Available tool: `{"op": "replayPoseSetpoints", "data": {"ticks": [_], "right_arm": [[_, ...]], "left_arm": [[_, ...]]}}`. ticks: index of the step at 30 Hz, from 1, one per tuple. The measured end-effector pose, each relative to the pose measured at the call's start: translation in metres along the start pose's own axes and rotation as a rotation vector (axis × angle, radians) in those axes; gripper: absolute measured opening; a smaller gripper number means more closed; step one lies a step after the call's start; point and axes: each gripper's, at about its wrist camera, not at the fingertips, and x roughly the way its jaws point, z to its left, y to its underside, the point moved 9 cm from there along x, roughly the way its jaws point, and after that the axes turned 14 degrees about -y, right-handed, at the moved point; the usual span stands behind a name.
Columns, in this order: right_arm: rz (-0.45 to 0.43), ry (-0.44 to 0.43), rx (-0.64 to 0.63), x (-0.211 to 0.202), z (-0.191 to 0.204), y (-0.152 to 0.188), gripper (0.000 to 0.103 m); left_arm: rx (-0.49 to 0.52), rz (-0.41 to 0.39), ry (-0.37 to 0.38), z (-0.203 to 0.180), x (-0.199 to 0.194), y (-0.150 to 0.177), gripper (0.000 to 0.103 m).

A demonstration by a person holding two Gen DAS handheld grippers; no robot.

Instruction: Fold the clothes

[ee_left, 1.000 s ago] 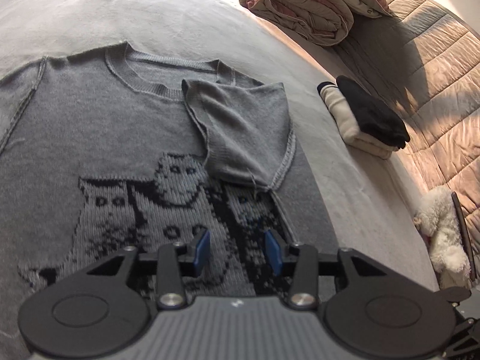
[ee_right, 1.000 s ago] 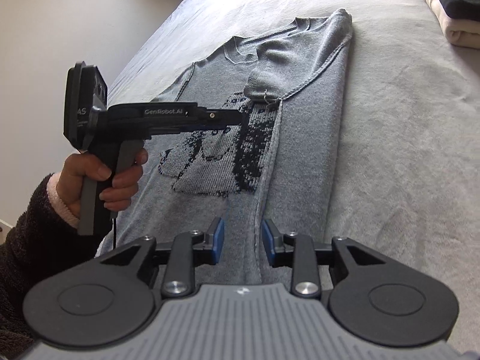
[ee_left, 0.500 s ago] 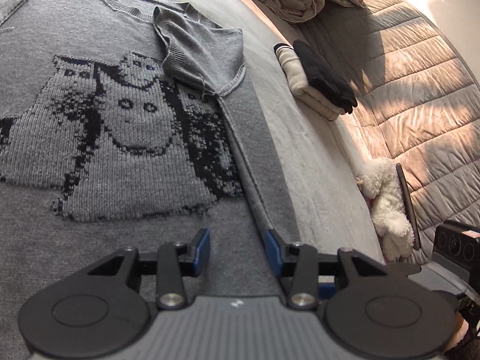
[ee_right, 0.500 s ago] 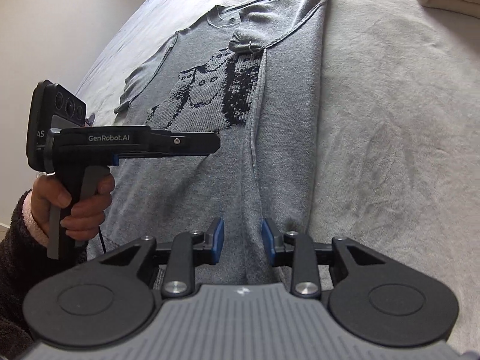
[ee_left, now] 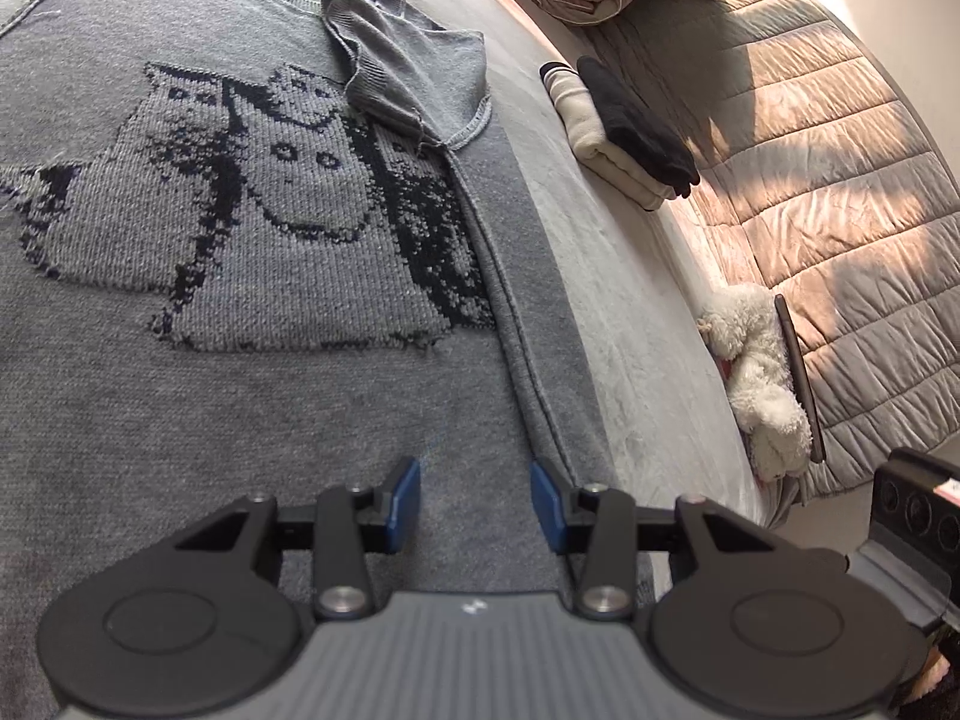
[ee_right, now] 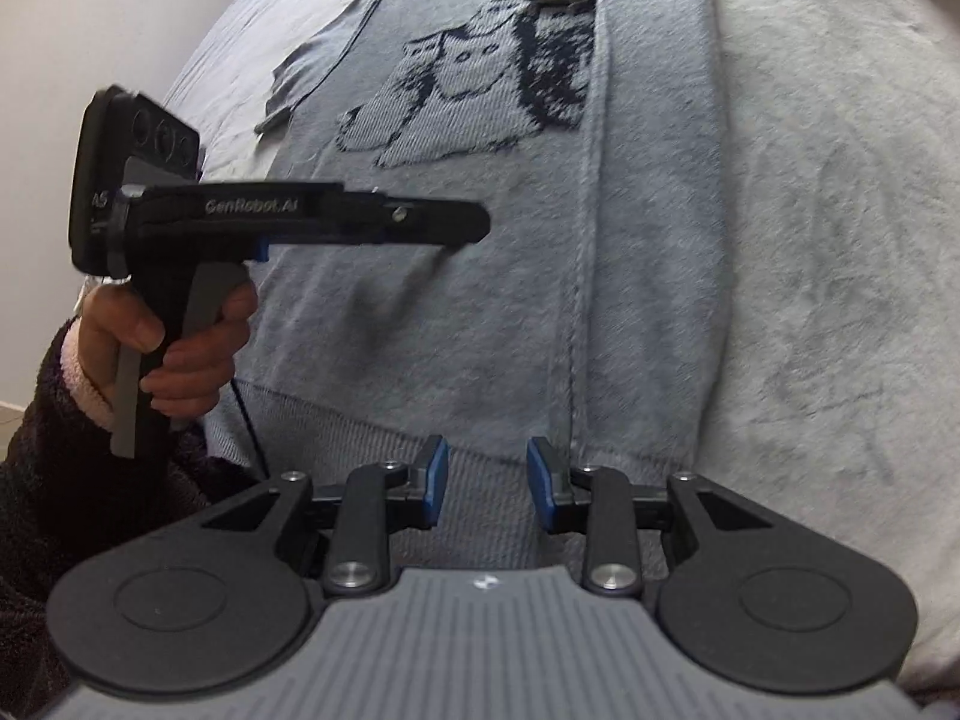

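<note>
sweater point(ee_left: 252, 372): grey knit w/ dark cat motif, lies flat on the bed point(ee_left: 648, 312), neck at far end; right sleeve point(ee_left: 408, 78) folded in over chest, right side edge folded in along a long seam
hem point(ee_right: 480, 480): ribbed band, nearest right gripper, partly under its fingers
left gripper point(ee_left: 474, 504): jaws apart, nothing between; over lower body of sweater, just beside the folded seam
right gripper point(ee_right: 487, 489): jaws apart, empty, over hem
left hand point(ee_right: 174, 336): grips handle of left gripper, seen in right cam
stack point(ee_left: 624, 126): folded cream + black clothes on bed, well apart from sweater
plush point(ee_left: 756, 372): white, at bed edge by quilt point(ee_left: 840, 180)
</note>
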Motion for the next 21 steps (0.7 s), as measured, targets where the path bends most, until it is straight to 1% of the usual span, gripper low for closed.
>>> {"op": "replayPoseSetpoints", "data": {"ticks": [1,3,8,11,15,19,21], "right_arm": [[0.004,0.010,-0.010,0.002,0.004,0.003,0.035],[-0.021,0.044,-0.033,0.001,0.010,0.006,0.035],[-0.154,0.137,-0.062,-0.023,0.009,0.013,0.035],[-0.202,0.168,-0.061,-0.026,0.006,0.017,0.035],[-0.218,0.225,-0.057,-0.021,-0.003,0.024,0.028],[-0.212,0.268,-0.064,-0.014,-0.013,0.032,0.027],[-0.201,0.309,-0.107,-0.006,-0.011,0.034,0.027]], "left_arm": [[0.003,-0.002,0.000,0.000,-0.001,0.001,0.042],[0.018,-0.008,-0.005,-0.002,-0.003,0.002,0.042],[0.046,-0.022,-0.004,-0.011,-0.001,0.001,0.041],[0.062,-0.028,0.003,-0.021,0.001,-0.001,0.040],[0.082,-0.038,0.027,-0.035,0.003,-0.004,0.037],[0.097,-0.030,0.014,-0.041,0.009,-0.005,0.037],[0.107,-0.027,-0.005,-0.042,0.013,-0.005,0.037]]}}
